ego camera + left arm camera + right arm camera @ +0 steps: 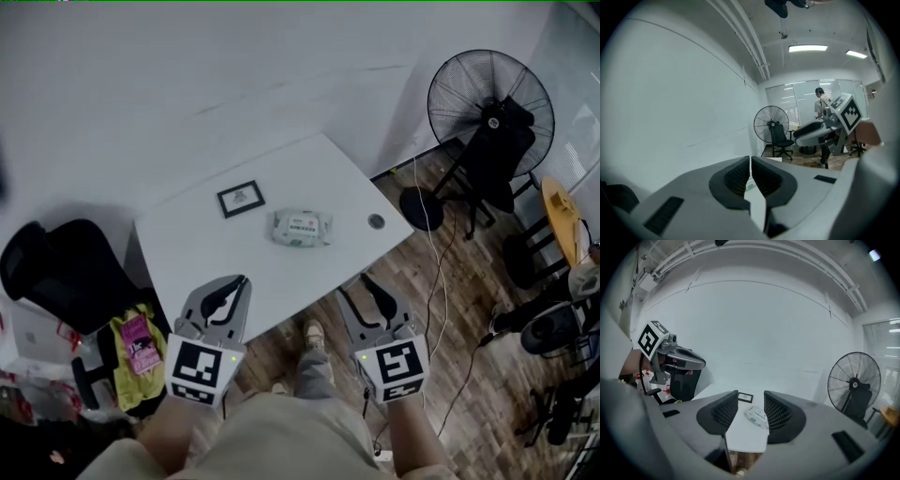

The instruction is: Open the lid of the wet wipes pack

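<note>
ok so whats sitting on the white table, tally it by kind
wet wipes pack: 1
small black-framed picture: 1
round grey grommet: 1
total: 3

Wearing a beige top (272, 441), grey trousers (314, 373) and pale shoes (312, 330). Showing pale grey shells with black insets on left gripper (236, 281) and right gripper (359, 286), bearing black ribbed pads (725, 411), white cubes (202, 368) printed with black square markers, and small green lights (232, 385).
</note>
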Demonstrator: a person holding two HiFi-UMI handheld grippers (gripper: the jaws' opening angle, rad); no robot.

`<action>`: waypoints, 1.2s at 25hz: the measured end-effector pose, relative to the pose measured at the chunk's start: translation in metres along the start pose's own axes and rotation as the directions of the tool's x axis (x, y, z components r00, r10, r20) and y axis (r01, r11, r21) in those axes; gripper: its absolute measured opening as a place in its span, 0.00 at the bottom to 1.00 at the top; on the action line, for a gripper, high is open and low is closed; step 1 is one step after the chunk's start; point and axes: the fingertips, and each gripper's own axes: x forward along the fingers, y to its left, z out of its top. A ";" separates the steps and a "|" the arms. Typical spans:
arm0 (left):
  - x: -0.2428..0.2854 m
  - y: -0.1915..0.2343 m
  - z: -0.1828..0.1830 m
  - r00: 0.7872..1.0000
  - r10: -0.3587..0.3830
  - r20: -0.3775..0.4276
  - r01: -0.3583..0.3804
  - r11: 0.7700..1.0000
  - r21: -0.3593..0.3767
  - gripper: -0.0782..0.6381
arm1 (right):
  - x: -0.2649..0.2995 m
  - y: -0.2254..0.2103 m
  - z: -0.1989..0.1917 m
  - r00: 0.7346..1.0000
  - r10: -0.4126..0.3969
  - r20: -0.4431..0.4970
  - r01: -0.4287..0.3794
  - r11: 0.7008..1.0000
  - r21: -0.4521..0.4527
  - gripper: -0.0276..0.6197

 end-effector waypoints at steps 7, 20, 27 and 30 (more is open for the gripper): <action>0.064 0.028 -0.011 0.997 0.049 -0.065 -0.050 0.998 -0.025 0.15 | 0.074 -0.034 -0.006 0.995 0.101 -0.022 -0.101 0.995 -0.010 0.33; 0.185 0.095 -0.021 0.958 0.200 -0.207 -0.217 0.974 -0.063 0.15 | 0.216 -0.110 -0.025 0.934 0.338 -0.112 -0.346 0.937 -0.054 0.33; 0.216 0.113 -0.031 0.931 0.249 -0.266 -0.282 0.955 -0.090 0.15 | 0.261 -0.118 -0.039 0.887 0.433 -0.159 -0.449 0.890 -0.082 0.33; 0.220 0.118 -0.035 0.923 0.257 -0.286 -0.293 0.952 -0.090 0.15 | 0.271 -0.117 -0.045 0.876 0.448 -0.179 -0.466 0.882 -0.072 0.33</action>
